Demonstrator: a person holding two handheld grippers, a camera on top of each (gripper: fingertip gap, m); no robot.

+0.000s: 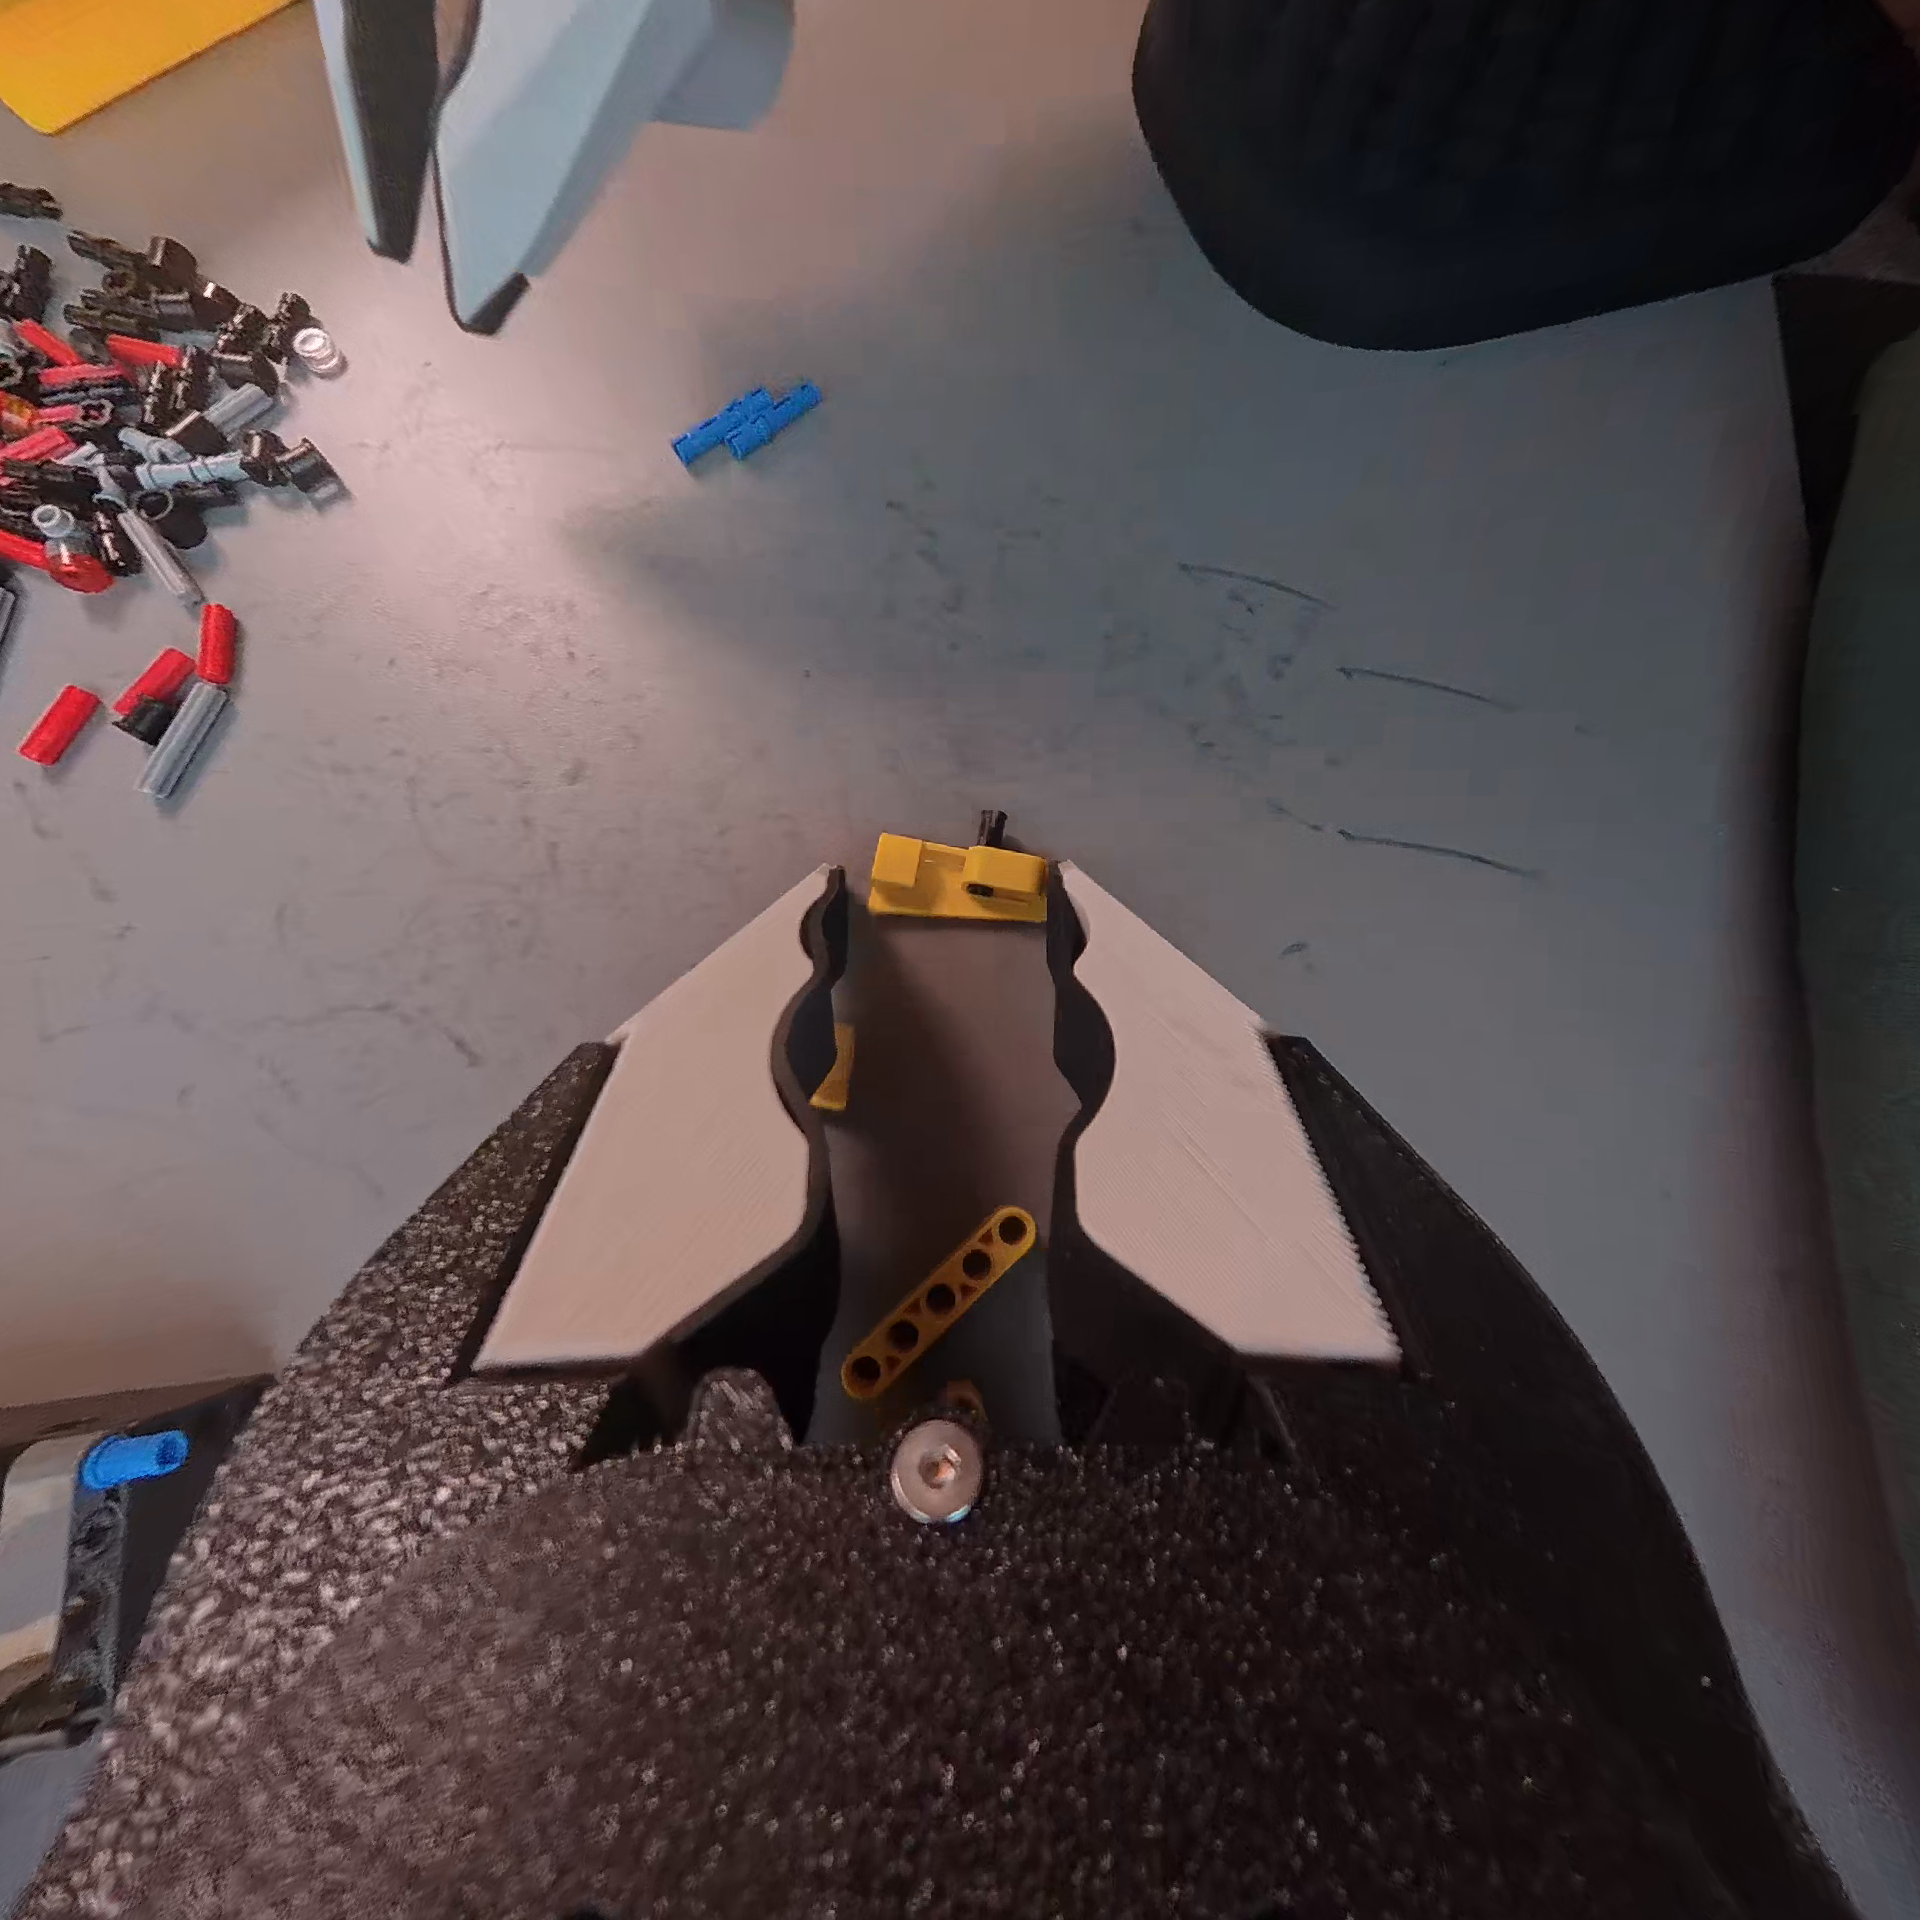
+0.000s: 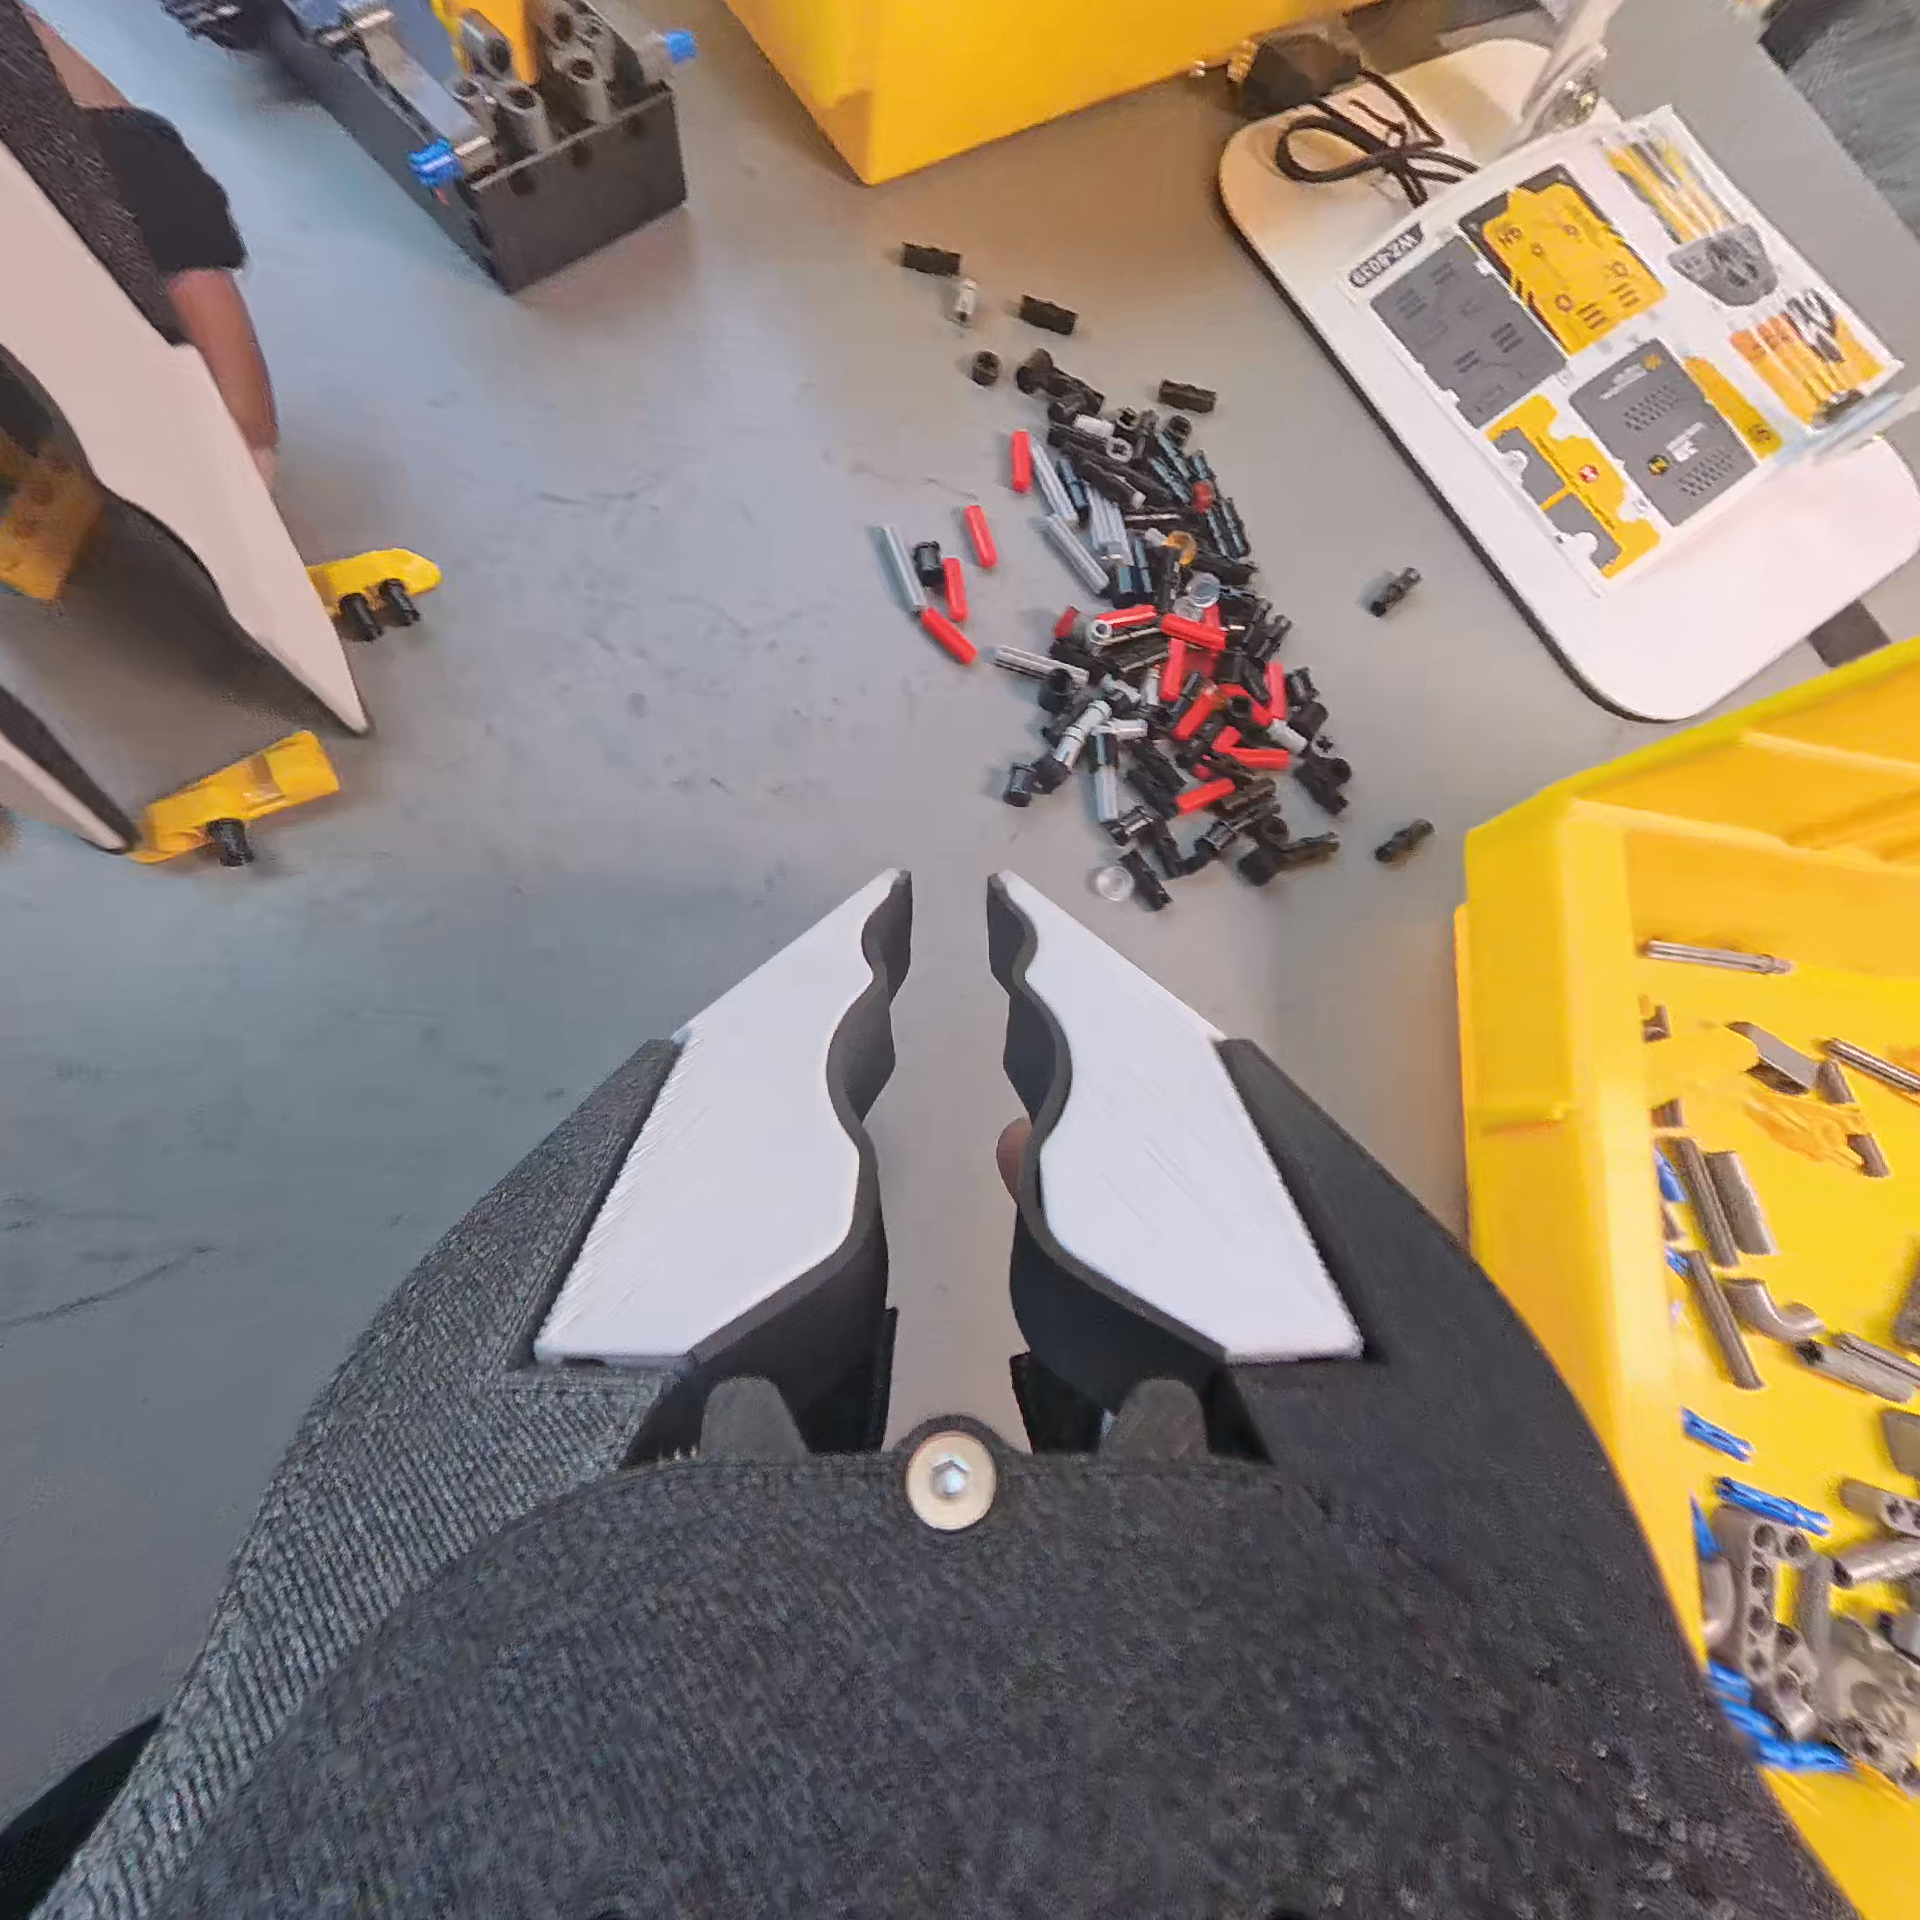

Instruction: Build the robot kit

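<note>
A heap of small black, red and grey pins (image 2: 1164, 644) lies on the grey table (image 2: 623, 468), and the rest can be placed from it. Behind the heap stands a dark half-built block model (image 2: 540, 156) beside a yellow bin (image 2: 987, 83); to the heap's right lies a printed sticker sheet (image 2: 1621, 343) on a white board, and nearer on that side a yellow tray (image 2: 1558, 1039) of grey and blue parts. A few blue pins (image 1: 746, 424) lie apart from the heap in the left wrist view, with a dark rounded object (image 1: 1507, 156) farther off. The right claw (image 2: 949, 894) hovers just short of the heap's near edge, its fingers a narrow gap apart with nothing between them. The left claw (image 1: 954, 883), well to the heap's left, is closed on a yellow block piece (image 1: 956, 878) carrying black pegs, gripped at the fingertips. A yellow beam with holes (image 1: 940, 1299) shows between the fingers lower down; whether it touches them cannot be told.
</note>
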